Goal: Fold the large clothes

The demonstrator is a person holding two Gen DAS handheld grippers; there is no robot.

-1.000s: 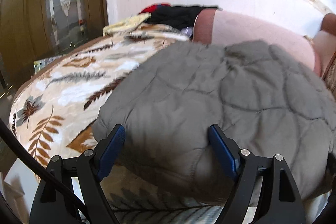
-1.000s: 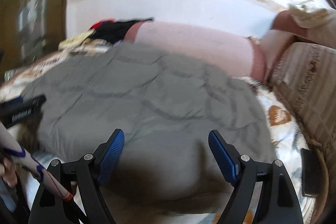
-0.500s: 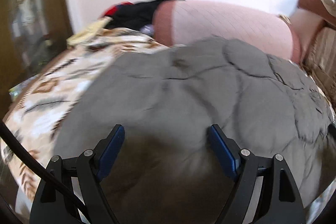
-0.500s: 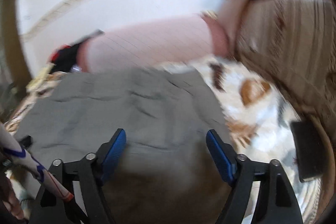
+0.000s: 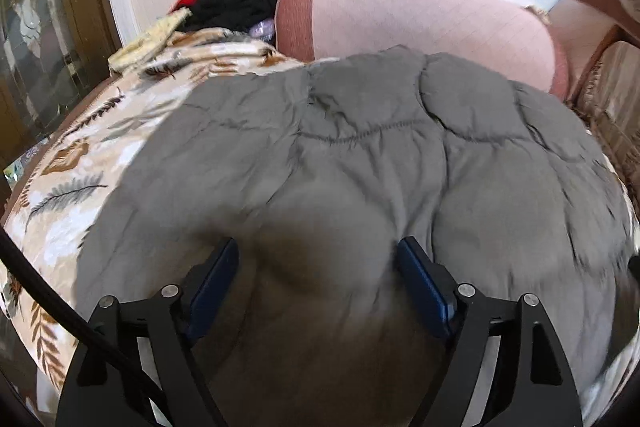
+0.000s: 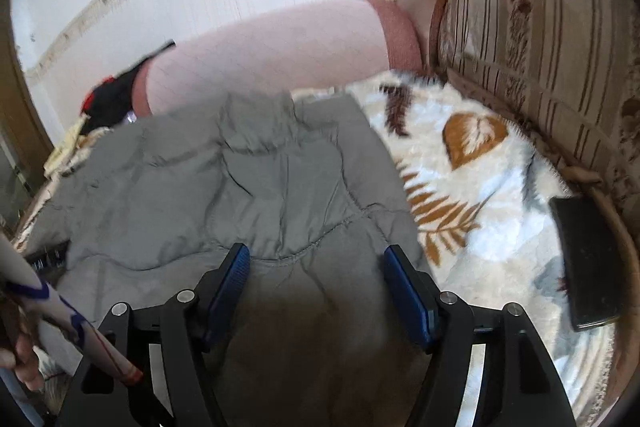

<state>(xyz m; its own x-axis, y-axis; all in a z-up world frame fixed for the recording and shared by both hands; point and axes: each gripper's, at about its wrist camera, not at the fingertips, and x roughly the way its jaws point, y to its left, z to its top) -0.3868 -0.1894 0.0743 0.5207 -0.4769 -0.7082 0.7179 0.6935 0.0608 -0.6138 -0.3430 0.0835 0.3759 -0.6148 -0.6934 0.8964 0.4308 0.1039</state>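
Currently both the left gripper (image 5: 318,267) and right gripper (image 6: 316,273) stand wide, holding nothing, over the grey quilted jacket (image 5: 380,167); pinch the near hem evenly before folding.

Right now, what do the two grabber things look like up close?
Both are alike: the left gripper and the right gripper have black angular arms with round silver bolts, and their jaws carry flat dark blue pads. A black cable curves past the left one. Beside the right one there is a white sleeve with blue lines and a red cuff.
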